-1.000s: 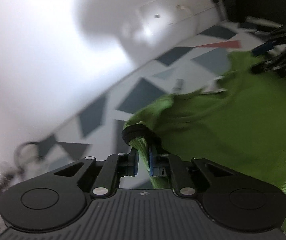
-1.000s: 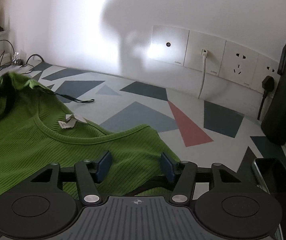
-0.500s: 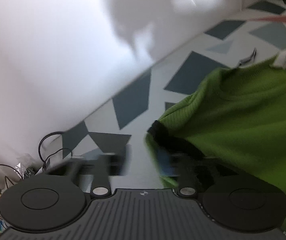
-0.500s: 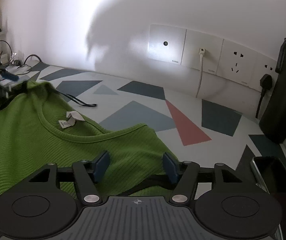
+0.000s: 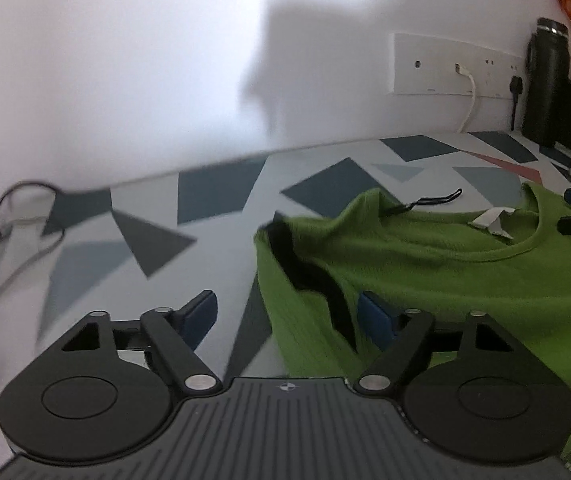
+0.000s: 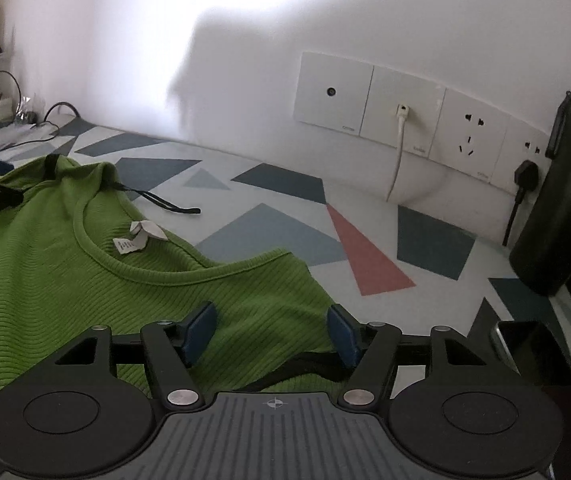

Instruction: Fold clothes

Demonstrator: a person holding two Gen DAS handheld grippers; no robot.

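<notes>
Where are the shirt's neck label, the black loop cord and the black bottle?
neck label (image 6: pixel 138 238), right wrist view, on the white tag.
black loop cord (image 6: pixel 165 203), right wrist view, mid-cord on the table.
black bottle (image 6: pixel 565 200), right wrist view, on its body.

Nothing here reads clearly to me. The white label sewn at the neckline of the green top carries a short line of print, too small to make out. The wall socket panels each bear a tiny grey brand mark at the lower edge, and I cannot read the letters.
</notes>
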